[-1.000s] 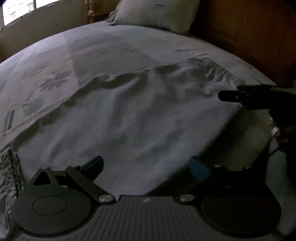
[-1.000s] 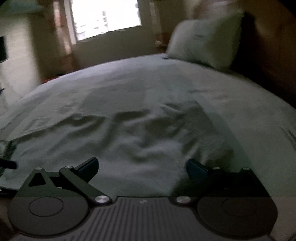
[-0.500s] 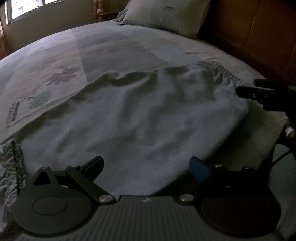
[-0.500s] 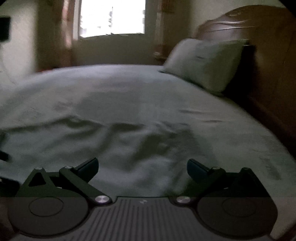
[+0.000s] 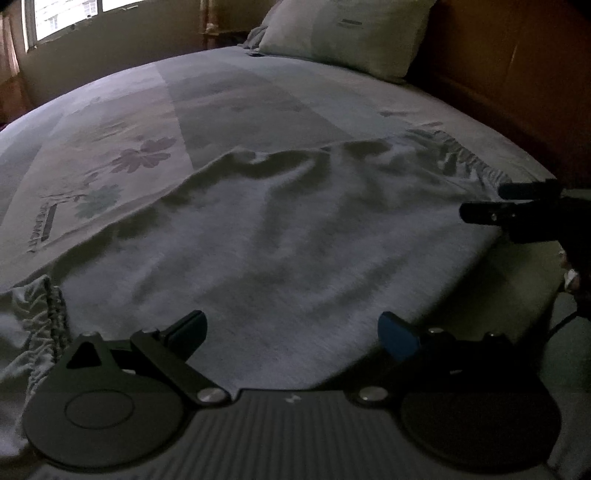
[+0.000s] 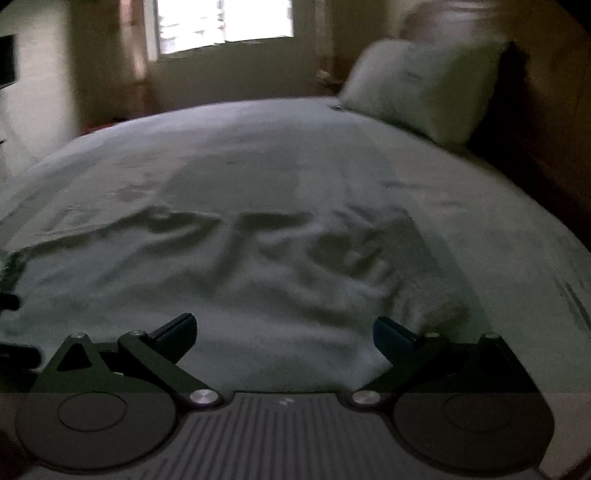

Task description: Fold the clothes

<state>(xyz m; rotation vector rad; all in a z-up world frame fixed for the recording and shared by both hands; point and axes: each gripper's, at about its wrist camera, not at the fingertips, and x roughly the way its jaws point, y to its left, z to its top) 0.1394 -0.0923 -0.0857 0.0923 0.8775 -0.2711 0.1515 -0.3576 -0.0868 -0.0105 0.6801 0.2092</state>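
Note:
A pale grey garment (image 5: pixel 280 240) lies spread and wrinkled on the bed, with ribbed hems at its far right corner (image 5: pixel 465 158) and near left corner (image 5: pixel 40 314). My left gripper (image 5: pixel 293 330) hovers open over the garment's near edge, nothing between its fingers. The right gripper (image 5: pixel 480 213) shows from the side at the garment's right edge in the left wrist view. The right wrist view has the same garment (image 6: pixel 258 280) ahead, and my right gripper (image 6: pixel 284 330) stands open above its near edge.
The bed has a patterned sheet with flowers (image 5: pixel 144 155) on the left. A pillow (image 5: pixel 343 33) rests against the wooden headboard (image 5: pixel 517 74) at the back right. A bright window (image 6: pixel 225 22) is behind the bed.
Both grippers stayed open. The left view shifted slightly, bringing the garment closer and more centred. The right wrist view swung, then dropped back toward the garment.

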